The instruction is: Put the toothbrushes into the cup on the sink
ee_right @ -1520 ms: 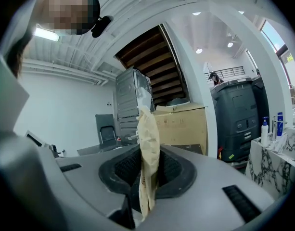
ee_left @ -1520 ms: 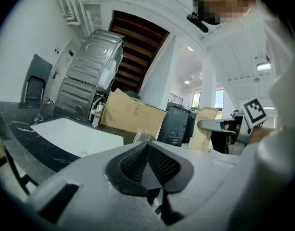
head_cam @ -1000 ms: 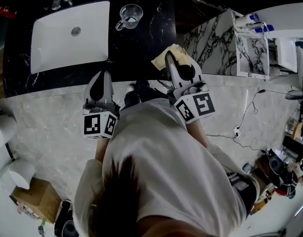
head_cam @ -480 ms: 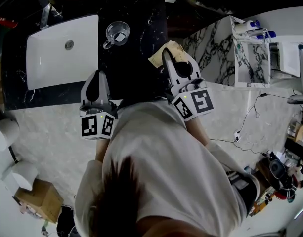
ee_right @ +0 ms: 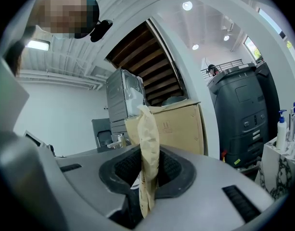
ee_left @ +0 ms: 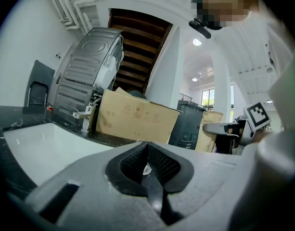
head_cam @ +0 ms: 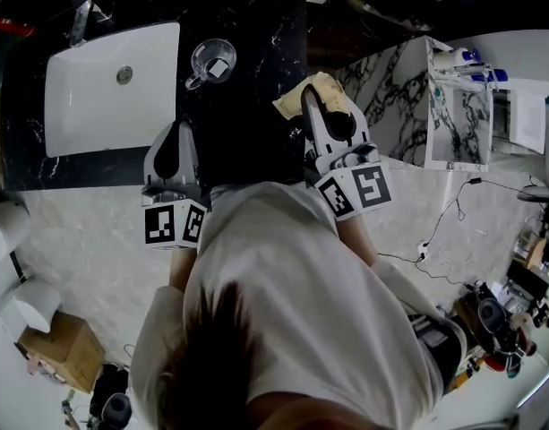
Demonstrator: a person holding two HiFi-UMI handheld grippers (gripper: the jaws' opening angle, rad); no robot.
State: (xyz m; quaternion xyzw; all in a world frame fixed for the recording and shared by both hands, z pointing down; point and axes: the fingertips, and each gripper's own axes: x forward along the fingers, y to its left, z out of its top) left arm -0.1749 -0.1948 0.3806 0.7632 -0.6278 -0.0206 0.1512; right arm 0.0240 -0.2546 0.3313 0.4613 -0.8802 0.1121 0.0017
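Observation:
A clear glass cup (head_cam: 211,61) stands on the black counter (head_cam: 256,52), just right of the white sink basin (head_cam: 104,83). My left gripper (head_cam: 178,134) hovers over the counter's near part, below the cup; its jaws are shut with nothing between them (ee_left: 147,170). To the right, my right gripper (head_cam: 307,98) is shut on a tan paper-like pouch (head_cam: 328,92), which stands upright between the pads in the right gripper view (ee_right: 148,143). No toothbrush shows in any view.
A faucet (head_cam: 77,12) stands behind the basin. A white marble-patterned shelf (head_cam: 458,106) with bottles is at the right. A cardboard box (ee_left: 137,117) and a grey machine (ee_left: 89,71) lie beyond the counter. Paper rolls (head_cam: 5,236) are at the left.
Both grippers have moved forward from the counter's near edge to over the black counter. The right one still holds the tan pouch.

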